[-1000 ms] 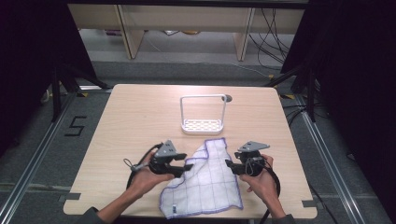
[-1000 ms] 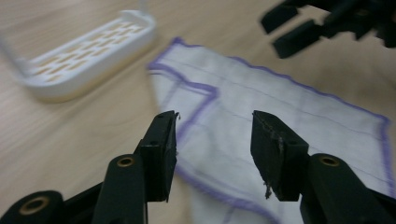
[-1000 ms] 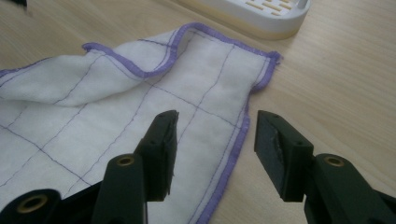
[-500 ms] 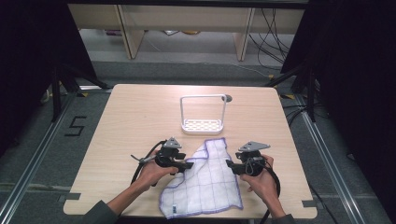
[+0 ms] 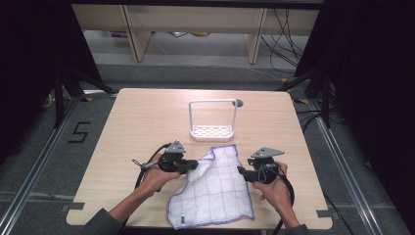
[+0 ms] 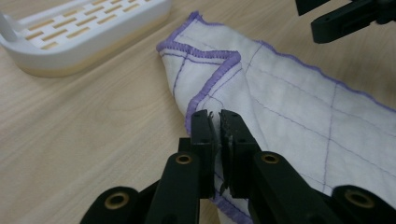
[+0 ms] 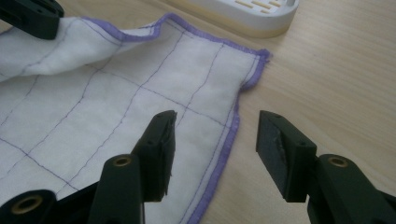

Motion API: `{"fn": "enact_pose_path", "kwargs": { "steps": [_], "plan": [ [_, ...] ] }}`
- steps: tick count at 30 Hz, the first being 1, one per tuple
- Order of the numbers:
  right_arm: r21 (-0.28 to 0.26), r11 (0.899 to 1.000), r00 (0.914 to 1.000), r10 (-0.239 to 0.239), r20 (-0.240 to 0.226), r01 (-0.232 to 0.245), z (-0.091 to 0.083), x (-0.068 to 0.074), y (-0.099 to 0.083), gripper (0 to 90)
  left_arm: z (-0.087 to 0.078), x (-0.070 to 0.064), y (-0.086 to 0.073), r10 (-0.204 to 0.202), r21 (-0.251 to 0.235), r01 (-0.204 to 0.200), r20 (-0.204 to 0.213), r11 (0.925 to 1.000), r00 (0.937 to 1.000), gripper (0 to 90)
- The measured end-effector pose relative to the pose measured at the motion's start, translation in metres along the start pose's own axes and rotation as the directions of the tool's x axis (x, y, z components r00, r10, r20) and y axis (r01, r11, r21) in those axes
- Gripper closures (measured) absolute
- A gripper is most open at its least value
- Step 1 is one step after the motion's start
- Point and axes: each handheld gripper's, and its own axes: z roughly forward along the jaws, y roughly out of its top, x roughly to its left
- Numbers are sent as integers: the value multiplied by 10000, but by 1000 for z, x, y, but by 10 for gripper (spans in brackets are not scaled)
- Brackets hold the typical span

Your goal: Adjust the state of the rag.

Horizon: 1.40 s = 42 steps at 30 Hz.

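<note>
A white cloth [image 5: 215, 188] with purple stitched grid and hem lies spread on the wooden table [image 5: 127, 127], near the front edge. My left gripper [image 5: 195, 167] is shut on the cloth's left edge [image 6: 201, 100], which is pulled up into a fold toward the middle. My right gripper [image 5: 241, 171] stands open over the cloth's right hem [image 7: 229, 140], one jaw above the cloth and the other above bare wood. The far end of the left gripper [image 7: 28, 16] shows at the top left of the right gripper view.
A white slotted rack [image 5: 213, 131] with a tall wire handle stands just behind the cloth, mid-table. Its base [image 6: 79, 32] is close to the cloth's top corner. Bare wood lies to the left and right.
My left gripper has drawn the cloth's left edge rightward and inward, folding it over. The right gripper has stayed at the right hem.
</note>
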Motion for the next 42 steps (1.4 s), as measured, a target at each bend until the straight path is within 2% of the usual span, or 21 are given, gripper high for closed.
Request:
{"fn": "enact_pose_path", "kwargs": {
  "steps": [3, 7, 8, 9, 12, 13, 14, 15, 17, 18, 20, 24, 27, 29, 30, 33, 34, 36, 39, 41, 42],
  "plan": [
    [-165, 9995, 9995, -274, 124, 276, 2, -3, 3, 482, -11, 5, 5, 59, -221, -60, -51, 9997, 10000, 844],
    [-348, 9994, 9997, -21, 246, 30, 9, -6, 12, 482, -26, 16, 11, 6, -511, -24, -355, 9987, 9994, 852],
    [-196, 9998, 9997, 72, 241, -67, 10, -6, 15, 482, -29, 19, 11, 60, -550, -94, -615, 9984, 9981, 855],
    [-243, 9997, 9992, -69, 385, 78, 14, -7, 17, 483, -31, 23, 12, 113, -480, -145, -662, 9987, 9977, 857],
    [-45, 9999, 9986, -128, 521, 130, 26, -5, 23, 484, -37, 36, 9, 155, -389, -210, -1351, 9990, 9907, 857],
    [141, 9998, 9985, -147, 536, 140, 32, -3, 28, 487, -38, 42, 7, 260, -229, -296, -1450, 9993, 9891, 857],
    [141, 9998, 9985, -147, 536, 140, 32, -3, 28, 487, -38, 46, 5, 37, -321, -89, -1583, 9994, 9874, 857],
    [106, 9995, 9974, -317, 647, 311, 36, -4, 29, 488, -39, 51, 3, 36, -197, -71, -1716, 9998, 9852, 857],
    [130, 9998, 9980, -143, 616, 136, 41, -3, 33, 493, -38, 59, -1, -107, -81, 94, -1850, 9999, 9827, 854],
    [148, 9994, 9973, -311, 664, 302, 45, -4, 34, 493, -37, 63, -2, -134, -3, 136, -1905, 9999, 9816, 850],
    [376, 9992, 9975, -188, 679, 163, 50, -5, 37, 493, -34, 69, -6, -163, 73, 184, -2159, 9998, 9763, 844],
    [520, 9982, 9957, -337, 862, 293, 59, -7, 38, 492, -30, 78, -10, -444, -17, 451, -2234, 9990, 9737, 798],
    [546, 9984, 9948, -178, 1006, 124, 62, -11, 42, 492, -33, 81, -10, -643, -138, 628, -2273, 9979, 9717, 739],
    [414, 9989, 9930, -277, 1145, 231, 66, -17, 45, 494, -36, 85, -9, -726, -182, 703, -2438, 9974, 9671, 684],
    [467, 9989, 9941, -60, 1082, 9, 66, -18, 46, 494, -38, 87, -10, -839, -296, 789, -2532, 9964, 9638, 673],
    [485, 9988, 9941, -17, 1082, -36, 70, -24, 50, 494, -39, 92, -13, -1000, -60, 1017, -2497, 9948, 9632, 619],
    [409, 9991, 9934, -161, 1139, 115, 72, -26, 52, 493, -38, 92, -14, -1000, 0, 1034, -2568, 9946, 9613, 601],
    [365, 9993, 9946, 46, 1035, -84, 75, -28, 56, 492, -36, 93, -15, -1062, 245, 1163, -2566, 9929, 9607, 542],
    [454, 9990, 9950, -85, 993, 40, 79, -30, 57, 490, -32, 93, -18, -988, 480, 1160, -2720, 9921, 9572, 522],
    [494, 9988, 9949, -125, 998, 76, 81, -31, 58, 489, -29, 94, -19, -941, 698, 1168, -2684, 9907, 9587, 509],
    [526, 9986, 9952, 54, 972, -106, 81, -31, 59, 489, -28, 93, -20, -942, 710, 1172, -2689, 9906, 9586, 506]
  ]
}}
